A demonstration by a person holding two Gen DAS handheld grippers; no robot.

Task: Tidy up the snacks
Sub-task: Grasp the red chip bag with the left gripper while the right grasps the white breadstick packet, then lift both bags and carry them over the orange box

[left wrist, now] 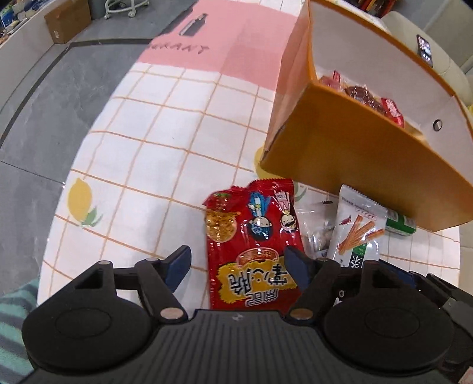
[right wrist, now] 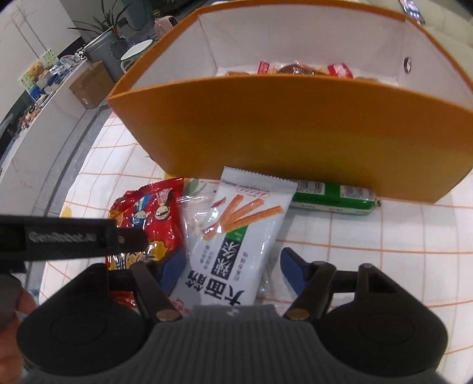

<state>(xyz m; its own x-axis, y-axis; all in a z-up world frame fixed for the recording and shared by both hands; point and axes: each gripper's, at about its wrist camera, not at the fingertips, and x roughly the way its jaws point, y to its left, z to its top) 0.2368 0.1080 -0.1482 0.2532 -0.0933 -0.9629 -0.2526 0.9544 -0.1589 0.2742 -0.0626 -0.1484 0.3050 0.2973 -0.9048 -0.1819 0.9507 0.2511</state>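
A red snack bag (left wrist: 251,236) lies flat on the checked tablecloth (left wrist: 147,165). My left gripper (left wrist: 236,267) stands open over its near end, one blue finger on each side. Beside it lies a white packet printed with orange sticks (right wrist: 236,236), and my right gripper (right wrist: 232,268) is open astride it, with a gap showing at the right finger. A clear packet (right wrist: 192,212) is tucked between the two. Behind them stands an orange box (right wrist: 295,124) holding several wrapped snacks (left wrist: 363,94). A green packet (right wrist: 334,198) lies against the foot of the box.
The left gripper's black body (right wrist: 74,239) crosses the right wrist view over the red bag (right wrist: 153,212). The table edge curves along the left above grey floor (left wrist: 35,118). A cardboard box (left wrist: 68,20) stands far off. A phone (left wrist: 424,48) lies beyond the orange box.
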